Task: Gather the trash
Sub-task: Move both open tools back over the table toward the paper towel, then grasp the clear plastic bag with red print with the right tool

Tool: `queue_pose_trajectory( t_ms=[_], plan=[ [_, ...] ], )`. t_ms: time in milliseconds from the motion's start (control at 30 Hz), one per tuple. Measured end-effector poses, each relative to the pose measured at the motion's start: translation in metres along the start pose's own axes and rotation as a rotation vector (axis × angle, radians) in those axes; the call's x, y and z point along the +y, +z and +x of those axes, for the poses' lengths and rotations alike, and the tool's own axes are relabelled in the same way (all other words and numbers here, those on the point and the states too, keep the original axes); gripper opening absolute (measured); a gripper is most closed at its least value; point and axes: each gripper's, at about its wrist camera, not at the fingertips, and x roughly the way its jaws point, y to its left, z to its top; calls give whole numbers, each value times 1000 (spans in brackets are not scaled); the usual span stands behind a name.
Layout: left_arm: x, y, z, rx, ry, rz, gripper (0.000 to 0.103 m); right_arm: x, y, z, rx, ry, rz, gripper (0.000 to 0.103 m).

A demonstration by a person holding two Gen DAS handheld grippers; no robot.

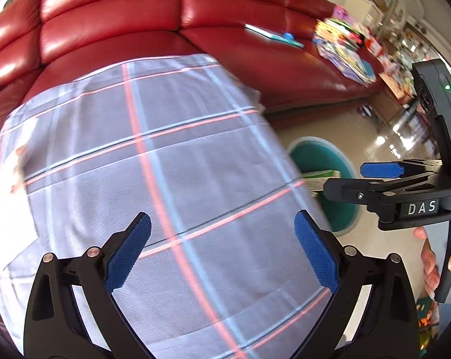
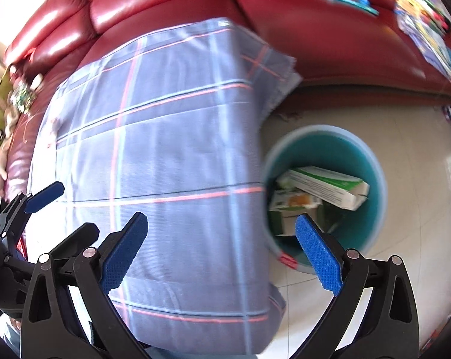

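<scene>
Down at 3 o'clock, right wrist view:
Trash: cartons (image 2: 327, 187) lie inside the teal bin (image 2: 378, 179), already collected.
Bin: stands on the floor beside the plaid-covered table (image 2: 171, 155), probably for short drops.
Right gripper (image 2: 221, 249): tongs wide, empty, over the table edge at 6 o'clock.
Left gripper (image 1: 222, 248): tongs wide, empty, over the cloth.
Paper (image 1: 10, 197): blurred, at 9 o'clock, perhaps remaining trash.
Sofa (image 1: 112, 9): behind, 12 o'clock.

The right gripper (image 2: 222, 249) gapes empty over a plaid cloth (image 2: 171, 155); ahead to its right, a teal bin (image 2: 372, 161) holds cartons (image 2: 330, 190) (green-and-white).
</scene>
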Motion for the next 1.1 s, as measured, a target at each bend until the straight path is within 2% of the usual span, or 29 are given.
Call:
queue_pose_trajectory(
  t_ms=[400,633,800,900,1100],
  plan=[
    [154,-42,-39,-33,163,-226,92,124,33,46,68,62,-141,99],
    [247,-64,-47,-31,248,-374,92,203,48,81,115,59,-242,99],
    [285,-70,-35,-3,283,-418,92,240,60,95,123,73,-276,99],
    [297,-71,-28,11,279,-431,92,262,74,103,133,98,-285,99],
    [311,-70,-28,-10,264,-439,92,307,106,121,146,129,-311,99]
  ],
)
